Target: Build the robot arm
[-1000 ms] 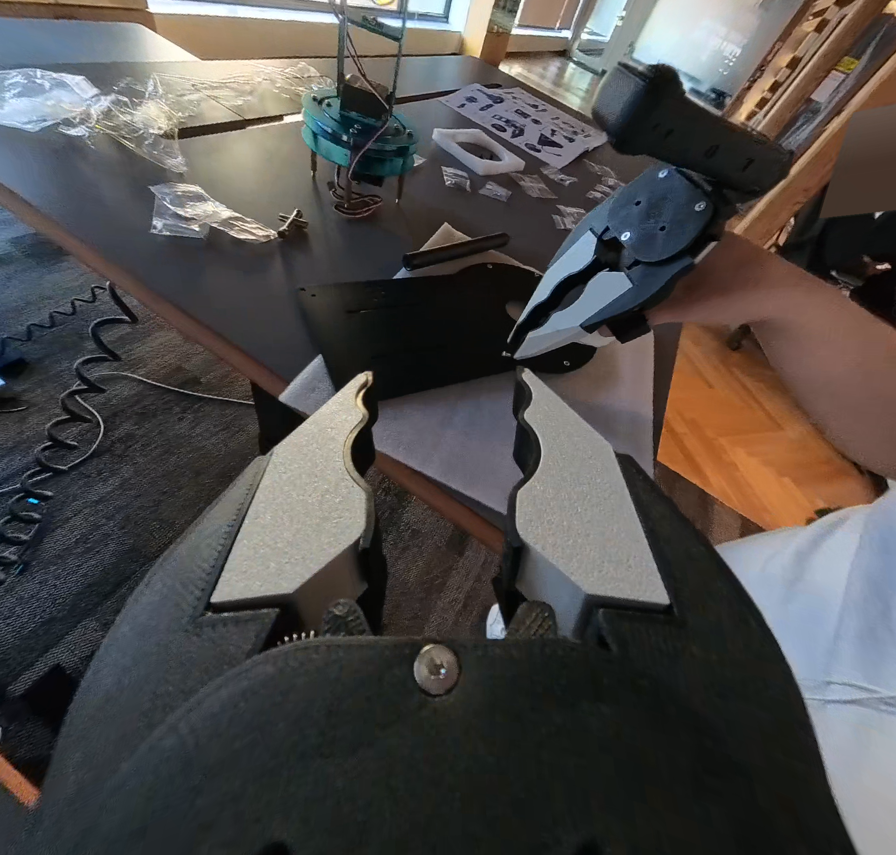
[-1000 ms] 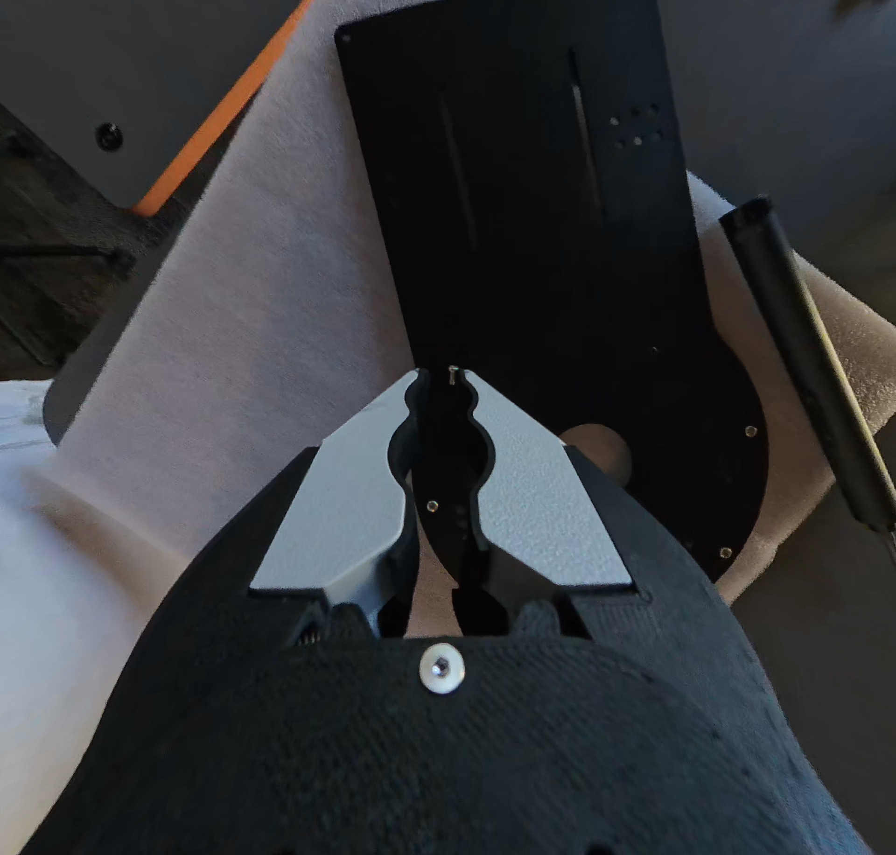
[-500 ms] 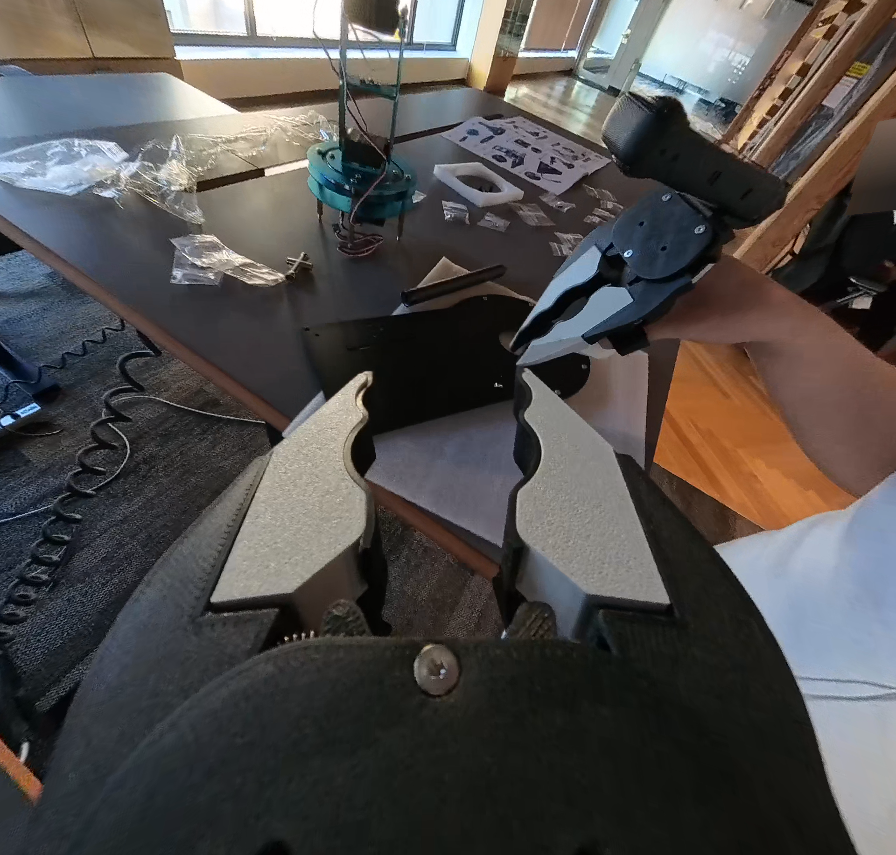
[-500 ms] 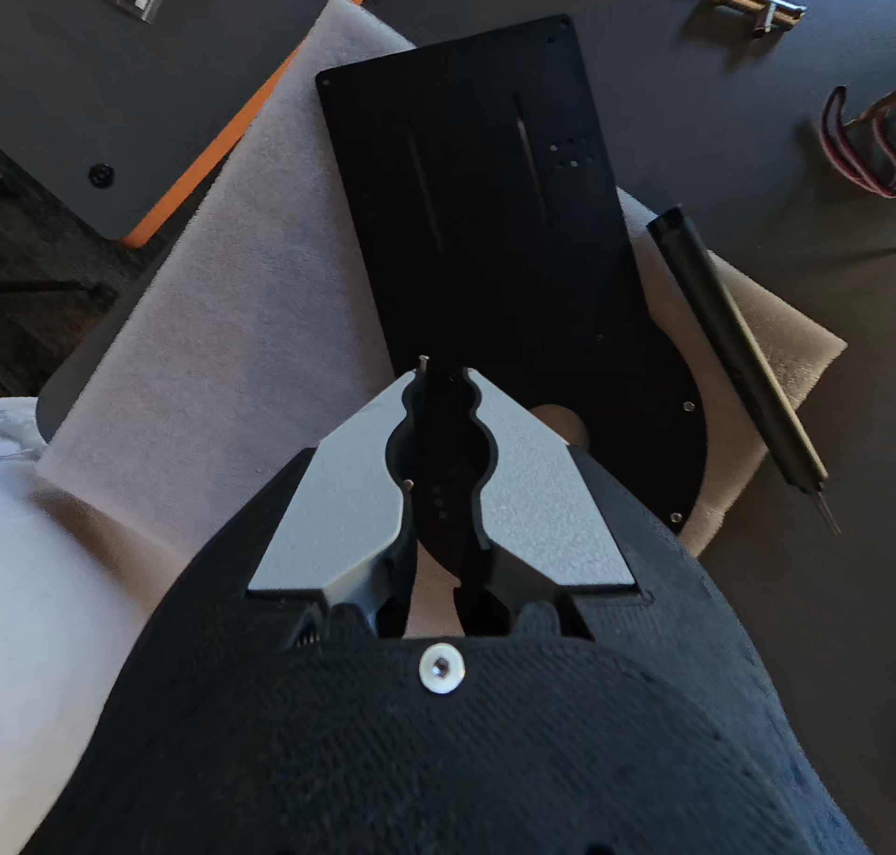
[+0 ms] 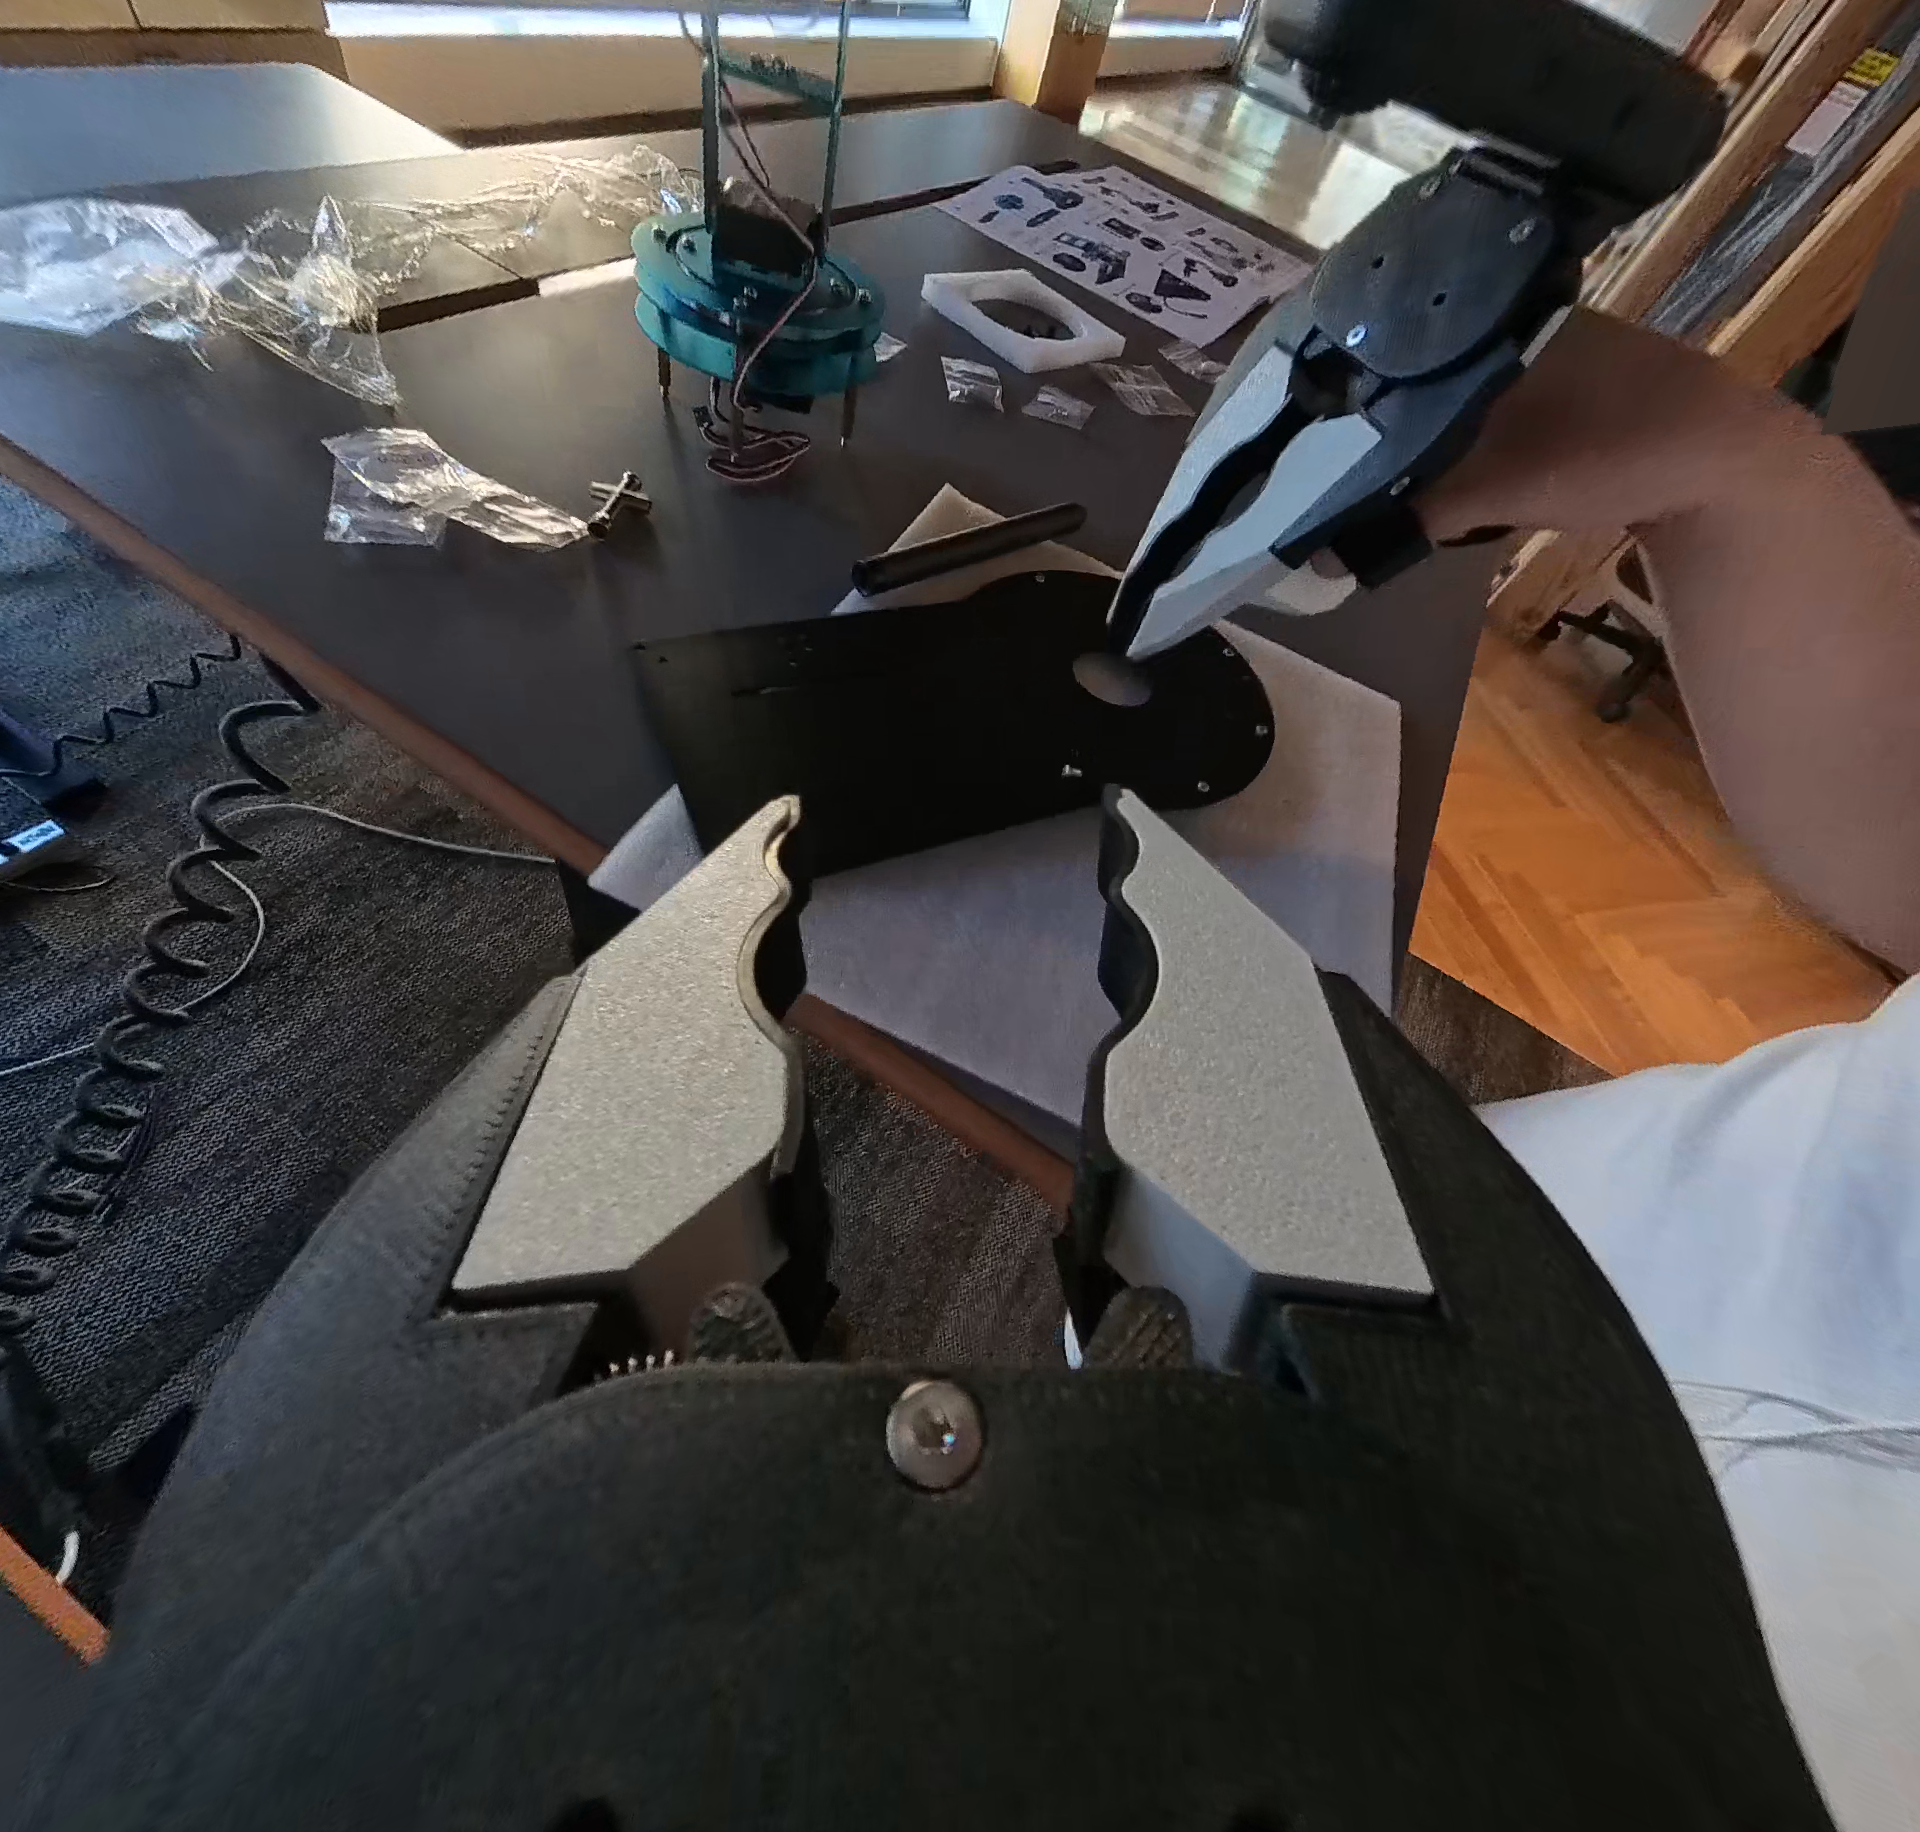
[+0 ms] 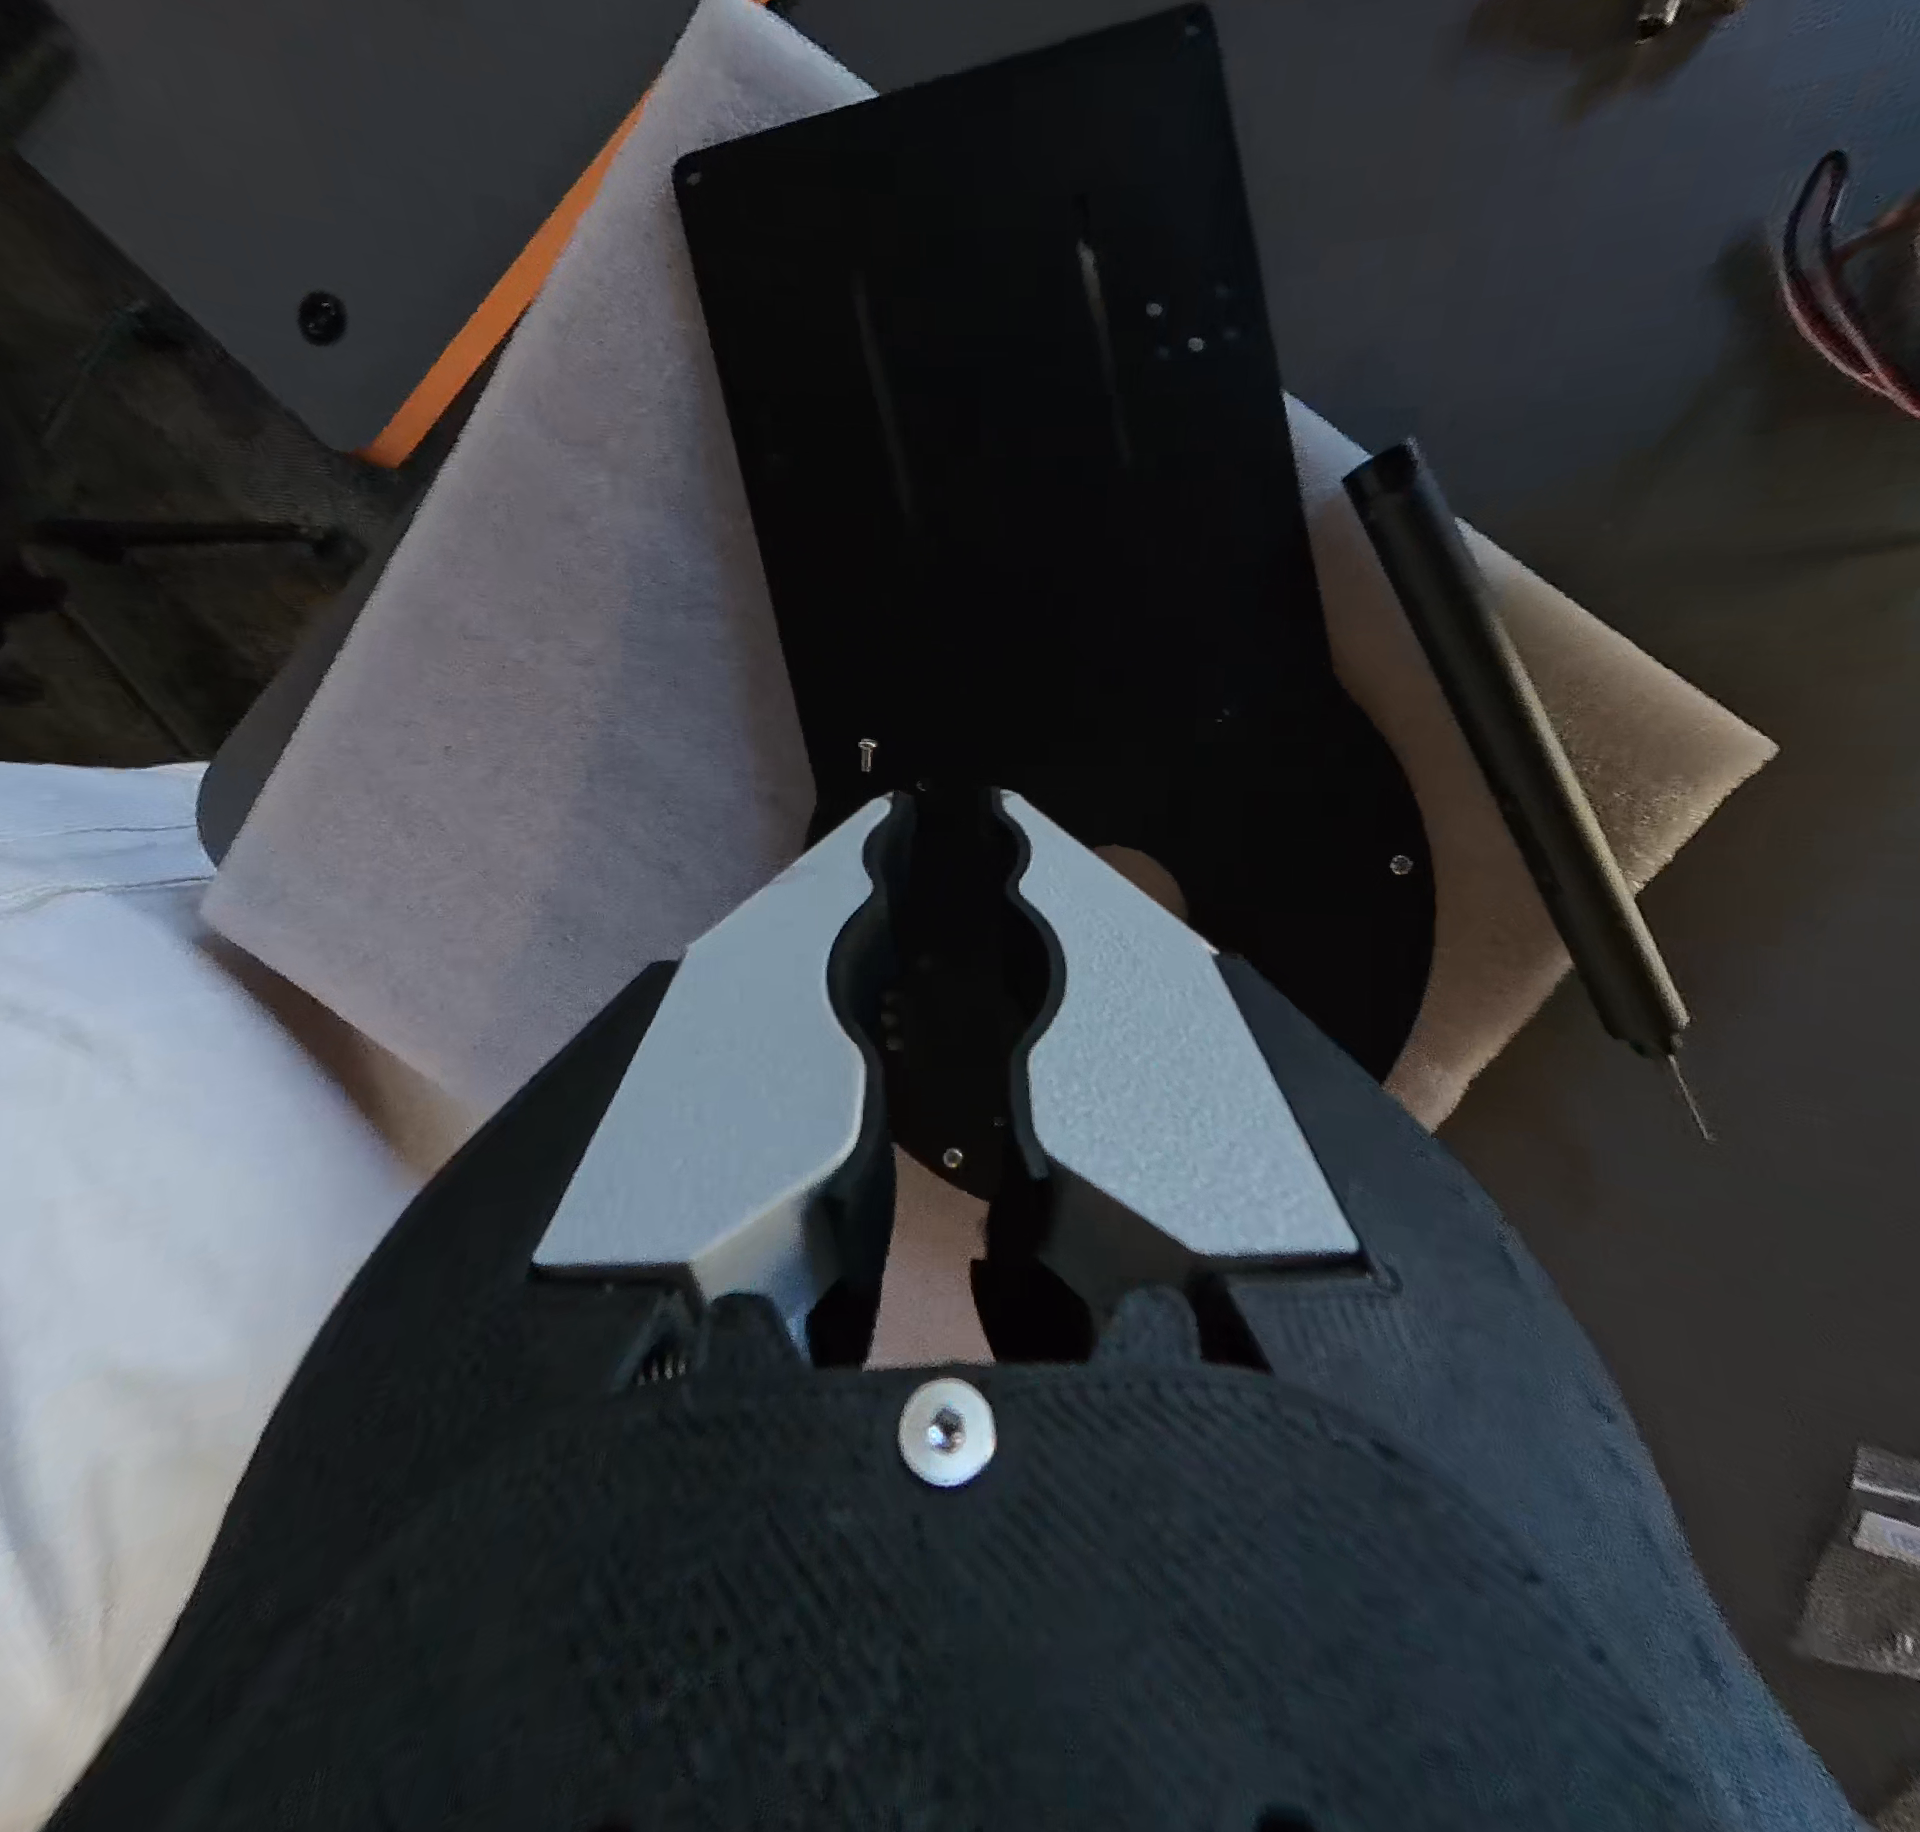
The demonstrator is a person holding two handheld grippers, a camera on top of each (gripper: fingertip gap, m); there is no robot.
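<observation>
A flat black plate (image 5: 935, 722) with slots and a round end lies on a white foam sheet (image 5: 987, 951) at the table's near edge. My left gripper (image 5: 951, 808) is open and empty, just short of the plate's near edge. My right gripper (image 6: 951, 795) hovers above the plate's (image 6: 1039, 432) round end, its jaws almost shut with nothing between them. In the left wrist view its tips (image 5: 1127, 644) hang over the plate's round hole. A tiny screw (image 6: 865, 752) lies loose on the plate just left of the right fingertips. It also shows in the left wrist view (image 5: 1070, 770).
A black pen-like screwdriver (image 6: 1507, 743) lies on the foam beside the plate. Farther back stand a teal wired assembly (image 5: 758, 296), a white foam frame (image 5: 1023, 317), a printed sheet (image 5: 1122, 234), small bags (image 5: 416, 494) and a metal cross tool (image 5: 620, 504). A coiled cable (image 5: 156, 951) lies on the carpet.
My right gripper has moved off the tiny screw, lifting and shifting toward the plate's round hole. The screw now lies clear of its tips. My left gripper stays open, barely moved.
</observation>
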